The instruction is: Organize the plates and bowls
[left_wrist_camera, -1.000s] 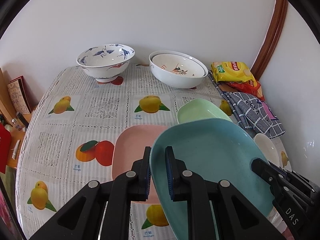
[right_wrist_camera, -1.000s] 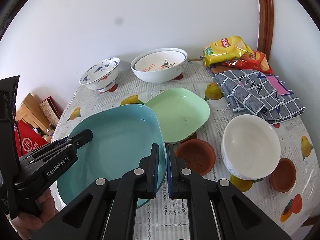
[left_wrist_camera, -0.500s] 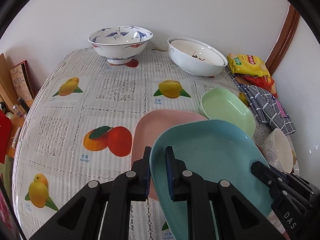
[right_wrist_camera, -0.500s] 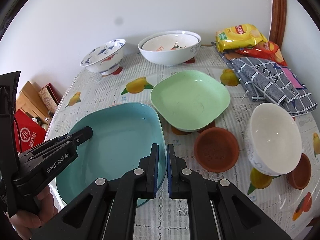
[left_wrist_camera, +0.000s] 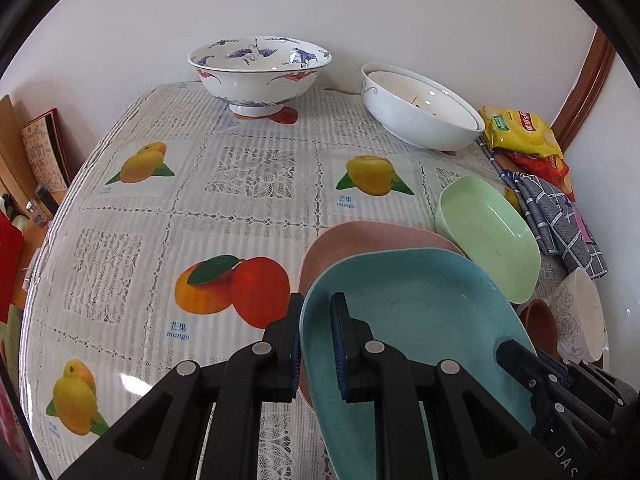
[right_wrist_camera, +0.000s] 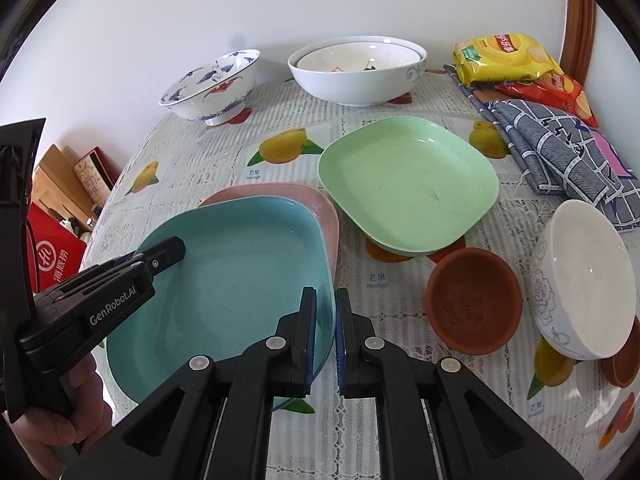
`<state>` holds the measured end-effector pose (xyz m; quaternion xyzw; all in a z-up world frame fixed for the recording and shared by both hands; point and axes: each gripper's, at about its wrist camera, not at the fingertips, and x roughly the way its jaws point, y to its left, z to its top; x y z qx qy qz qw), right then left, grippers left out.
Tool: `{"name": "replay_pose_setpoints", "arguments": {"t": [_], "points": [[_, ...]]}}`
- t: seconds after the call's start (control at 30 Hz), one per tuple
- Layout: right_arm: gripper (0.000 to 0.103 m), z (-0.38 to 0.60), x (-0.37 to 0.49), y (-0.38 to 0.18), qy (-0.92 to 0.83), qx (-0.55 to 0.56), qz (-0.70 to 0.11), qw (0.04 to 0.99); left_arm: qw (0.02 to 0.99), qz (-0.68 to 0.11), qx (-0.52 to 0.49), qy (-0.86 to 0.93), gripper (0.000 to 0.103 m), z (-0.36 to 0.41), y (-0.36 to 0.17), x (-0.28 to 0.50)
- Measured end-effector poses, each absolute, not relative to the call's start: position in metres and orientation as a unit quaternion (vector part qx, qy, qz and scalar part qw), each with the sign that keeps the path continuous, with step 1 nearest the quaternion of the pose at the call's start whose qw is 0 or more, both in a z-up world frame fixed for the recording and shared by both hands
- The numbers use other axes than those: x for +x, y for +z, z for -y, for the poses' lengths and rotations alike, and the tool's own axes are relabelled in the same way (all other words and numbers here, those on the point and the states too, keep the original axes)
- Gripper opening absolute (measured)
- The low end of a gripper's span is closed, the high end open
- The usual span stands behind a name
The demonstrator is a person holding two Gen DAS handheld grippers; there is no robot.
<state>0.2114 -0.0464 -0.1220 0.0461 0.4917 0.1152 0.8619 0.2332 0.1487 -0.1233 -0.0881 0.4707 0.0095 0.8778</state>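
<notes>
Both grippers hold one blue plate by opposite rims. My left gripper is shut on its left rim, and my right gripper is shut on its right rim. The blue plate lies low over a pink plate on the table, covering most of it; whether they touch I cannot tell. A green plate sits just to the right, its near edge propped on a brown saucer.
At the back stand a blue-patterned bowl and nested white bowls. Right side: brown saucer, white floral bowl, checked cloth, snack bags. A hand grips the left tool.
Both grippers have carried the blue plate down and forward over the pink plate. The pink plate now shows only as a rim beyond the blue one.
</notes>
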Motion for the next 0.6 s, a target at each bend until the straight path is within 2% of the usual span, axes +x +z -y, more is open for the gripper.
{"name": "replay_pose_setpoints", "arguments": {"t": [0.6], "points": [[0.011, 0.033, 0.228, -0.134, 0.103, 0.01, -0.488, 0.867, 0.885, -0.458, -0.08, 0.01, 0.014, -0.15, -0.13, 0.256]]}}
